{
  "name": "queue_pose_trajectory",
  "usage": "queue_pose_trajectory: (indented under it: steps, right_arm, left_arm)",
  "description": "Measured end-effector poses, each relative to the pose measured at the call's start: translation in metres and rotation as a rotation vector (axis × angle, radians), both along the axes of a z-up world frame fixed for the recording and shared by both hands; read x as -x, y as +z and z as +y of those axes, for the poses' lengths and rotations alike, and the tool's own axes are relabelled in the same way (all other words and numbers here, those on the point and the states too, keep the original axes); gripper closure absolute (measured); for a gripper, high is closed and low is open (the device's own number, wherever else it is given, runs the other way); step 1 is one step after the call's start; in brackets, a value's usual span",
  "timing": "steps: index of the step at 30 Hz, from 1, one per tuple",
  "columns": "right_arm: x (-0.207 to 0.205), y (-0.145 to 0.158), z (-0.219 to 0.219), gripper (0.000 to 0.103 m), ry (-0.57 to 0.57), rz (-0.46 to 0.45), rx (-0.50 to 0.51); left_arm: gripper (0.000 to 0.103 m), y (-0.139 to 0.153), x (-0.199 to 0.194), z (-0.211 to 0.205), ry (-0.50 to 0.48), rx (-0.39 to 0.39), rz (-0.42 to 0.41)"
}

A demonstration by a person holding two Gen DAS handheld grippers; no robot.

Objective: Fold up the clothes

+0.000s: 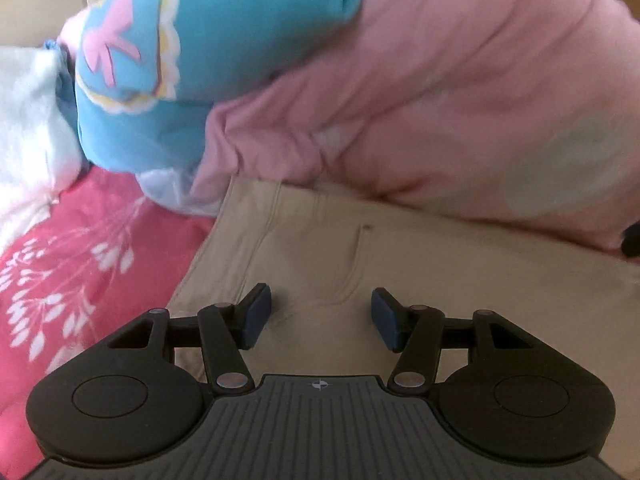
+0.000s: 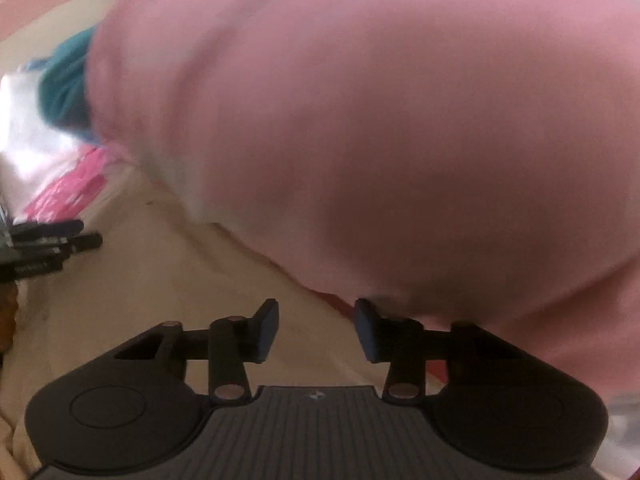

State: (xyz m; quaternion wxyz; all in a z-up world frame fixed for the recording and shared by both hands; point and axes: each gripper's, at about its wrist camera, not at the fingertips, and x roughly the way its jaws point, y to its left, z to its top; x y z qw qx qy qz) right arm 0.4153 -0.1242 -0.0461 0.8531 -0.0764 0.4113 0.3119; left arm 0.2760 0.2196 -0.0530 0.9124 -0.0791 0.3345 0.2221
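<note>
Beige trousers (image 1: 360, 248) lie flat on the bed, pocket seam up. My left gripper (image 1: 322, 312) hovers low over them, open, with nothing between its blue pads. Behind the trousers a pink garment (image 1: 440, 100) is heaped up, and a blue garment (image 1: 208, 40) with a pink bow leans on it at the left. In the right wrist view the pink garment (image 2: 380, 120) fills most of the blurred picture. My right gripper (image 2: 317, 328) is open over the beige cloth (image 2: 160, 272), its right finger at the pink heap's lower edge. The left gripper's black fingers (image 2: 60, 240) show at the left edge.
A pink bedspread (image 1: 80, 248) with white leaf print lies under the clothes at the left. White fluffy cloth (image 1: 28, 112) sits at the far left, beside the blue garment. A cream wall or headboard (image 1: 40, 12) shows behind.
</note>
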Motion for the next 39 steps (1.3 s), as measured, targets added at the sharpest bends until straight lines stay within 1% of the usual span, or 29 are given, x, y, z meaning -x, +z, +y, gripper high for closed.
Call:
queue_pose_trajectory:
  steps: [2,4,9,13,14,15,17,18,21,23,26,29,30,31,34,36,37,39]
  right_arm:
    - [-0.008,-0.008,-0.003,0.06,0.011,0.012,-0.021]
    - [-0.015,-0.016,0.0,0.06,0.024,0.029,-0.016]
    - [-0.023,-0.035,0.011,0.058,0.082,0.075,0.048]
    - [-0.023,-0.035,0.015,0.06,0.099,0.074,0.067]
    - [-0.022,-0.035,0.017,0.067,0.098,0.068,0.076]
    - [-0.018,-0.034,0.019,0.08,0.102,0.054,0.086]
    - [-0.008,-0.032,0.026,0.095,0.105,0.004,0.114]
    - [-0.001,-0.03,0.031,0.1,0.097,-0.037,0.142]
    - [0.018,-0.023,0.045,0.101,0.078,-0.172,0.229]
    - [0.023,-0.02,0.05,0.102,0.068,-0.242,0.268]
    - [0.02,-0.027,0.055,0.102,0.07,-0.287,0.316]
    - [0.013,-0.047,0.059,0.103,0.066,-0.301,0.375]
    - [0.011,-0.054,0.06,0.103,0.059,-0.3,0.387]
    - [0.009,-0.055,0.058,0.103,0.045,-0.294,0.377]
    - [0.011,-0.041,0.043,0.102,-0.006,-0.27,0.314]
    - [0.016,-0.029,0.023,0.1,-0.039,-0.257,0.288]
    - [0.022,-0.021,0.005,0.097,-0.063,-0.251,0.271]
    - [0.032,-0.008,-0.038,0.083,-0.132,-0.229,0.235]
  left_arm:
    - [0.047,-0.002,0.002,-0.001,-0.003,-0.007,-0.005]
    - [0.047,-0.003,0.003,-0.002,-0.006,-0.017,-0.008]
    - [0.046,-0.005,0.005,-0.001,-0.009,-0.03,-0.017]
    - [0.046,-0.005,0.006,0.0,-0.011,-0.037,-0.026]
    - [0.046,-0.005,0.006,0.0,-0.012,-0.039,-0.029]
    - [0.046,-0.006,0.006,-0.001,-0.012,-0.041,-0.031]
    - [0.046,-0.007,0.007,-0.002,-0.011,-0.044,-0.036]
    - [0.046,-0.007,0.006,-0.002,-0.011,-0.046,-0.034]
    - [0.046,-0.007,0.004,-0.004,-0.009,-0.061,-0.026]
    - [0.045,-0.008,0.002,-0.005,-0.005,-0.069,-0.02]
    - [0.045,-0.01,0.001,-0.006,-0.002,-0.075,-0.018]
    - [0.044,-0.01,0.001,-0.006,-0.003,-0.079,-0.02]
    - [0.044,-0.01,0.001,-0.006,-0.003,-0.076,-0.022]
    - [0.044,-0.01,0.001,-0.005,-0.003,-0.072,-0.023]
    - [0.044,-0.01,0.001,-0.003,-0.002,-0.06,-0.029]
    - [0.043,-0.01,0.001,-0.003,-0.001,-0.059,-0.032]
    - [0.043,-0.01,0.001,-0.003,-0.001,-0.06,-0.033]
    - [0.042,-0.011,0.001,-0.003,-0.001,-0.061,-0.034]
